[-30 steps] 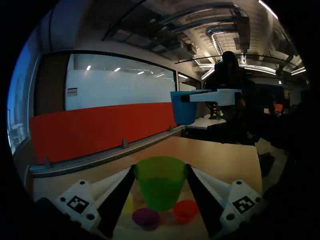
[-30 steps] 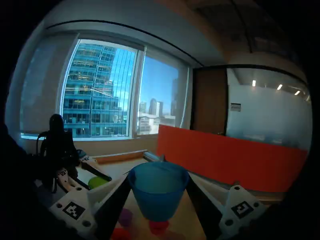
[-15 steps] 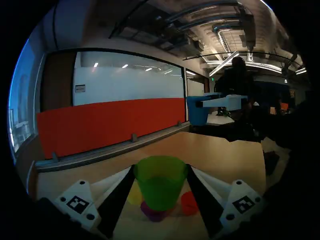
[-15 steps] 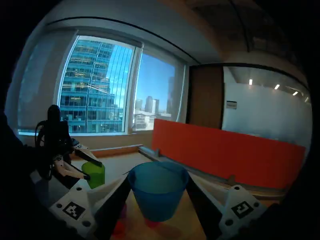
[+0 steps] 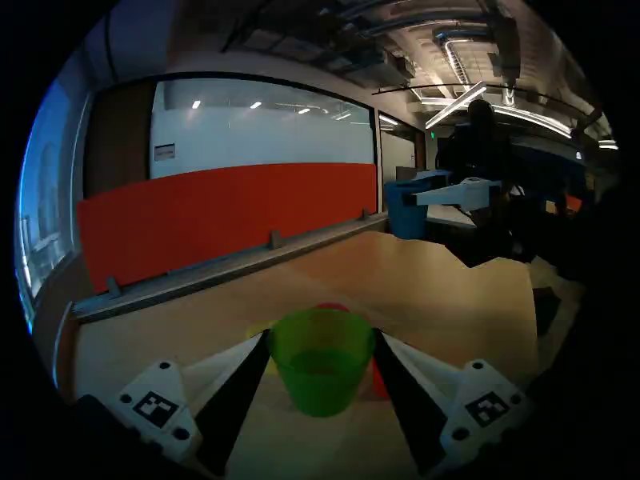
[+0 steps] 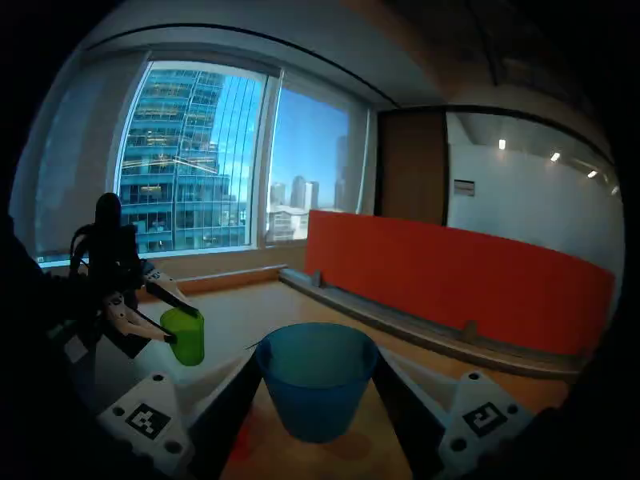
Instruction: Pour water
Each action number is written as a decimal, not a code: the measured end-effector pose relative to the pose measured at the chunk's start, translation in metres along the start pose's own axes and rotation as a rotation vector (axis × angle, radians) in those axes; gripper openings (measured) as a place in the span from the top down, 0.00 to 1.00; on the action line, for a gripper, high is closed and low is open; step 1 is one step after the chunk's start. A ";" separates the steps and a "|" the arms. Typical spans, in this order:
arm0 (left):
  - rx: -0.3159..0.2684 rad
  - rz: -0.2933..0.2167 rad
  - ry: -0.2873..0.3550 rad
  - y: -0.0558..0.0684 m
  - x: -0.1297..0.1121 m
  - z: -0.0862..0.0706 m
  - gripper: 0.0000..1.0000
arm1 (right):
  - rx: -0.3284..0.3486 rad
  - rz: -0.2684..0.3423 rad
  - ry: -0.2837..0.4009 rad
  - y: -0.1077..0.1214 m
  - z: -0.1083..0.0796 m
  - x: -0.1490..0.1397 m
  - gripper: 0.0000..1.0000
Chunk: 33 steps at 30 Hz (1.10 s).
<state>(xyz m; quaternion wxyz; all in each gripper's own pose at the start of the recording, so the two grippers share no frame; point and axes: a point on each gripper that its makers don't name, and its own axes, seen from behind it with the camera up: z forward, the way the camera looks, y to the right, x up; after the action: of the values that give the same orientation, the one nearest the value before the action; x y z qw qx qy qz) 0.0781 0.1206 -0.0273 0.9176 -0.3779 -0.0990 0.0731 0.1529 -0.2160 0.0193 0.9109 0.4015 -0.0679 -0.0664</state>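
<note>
Wooden table [image 5: 448, 296] below; left tongs [image 5: 320, 339] pinch green cup [image 5: 322, 376]; right tongs [image 6: 317, 354] pinch blue cup [image 6: 318, 394].

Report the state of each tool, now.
Left tool: closed, holding the green cup.
Right tool: closed, holding the blue cup.

A translucent green cup [image 5: 322, 372] and a blue cup [image 6: 318, 382] are seen. The fingers [image 5: 212, 374] are coloured white with black inner faces, each marked by a black-and-white square tag [image 5: 154, 408]. The tabletop [image 5: 448, 296] is rendered in pale wood, the partition [image 5: 224, 212] in orange-red.
</note>
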 end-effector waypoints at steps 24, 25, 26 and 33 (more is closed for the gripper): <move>0.004 -0.016 -0.240 -0.007 -0.104 0.012 0.11 | 0.018 0.019 -0.150 0.003 0.013 -0.079 0.09; 0.002 -0.018 -0.245 -0.006 -0.107 0.012 0.11 | 0.018 0.019 -0.153 0.003 0.013 -0.081 0.09; 0.000 -0.019 -0.251 -0.006 -0.110 0.013 0.11 | 0.017 0.019 -0.157 0.003 0.014 -0.082 0.09; -0.003 -0.023 -0.267 -0.004 -0.122 0.016 0.11 | 0.022 0.021 -0.168 0.002 0.015 -0.087 0.09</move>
<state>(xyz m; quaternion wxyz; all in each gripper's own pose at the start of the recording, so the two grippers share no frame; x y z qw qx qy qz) -0.0439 0.1027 -0.0290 0.8965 -0.3651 -0.2247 0.1123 0.0647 -0.2107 0.0247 0.8982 0.4037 -0.1492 -0.0894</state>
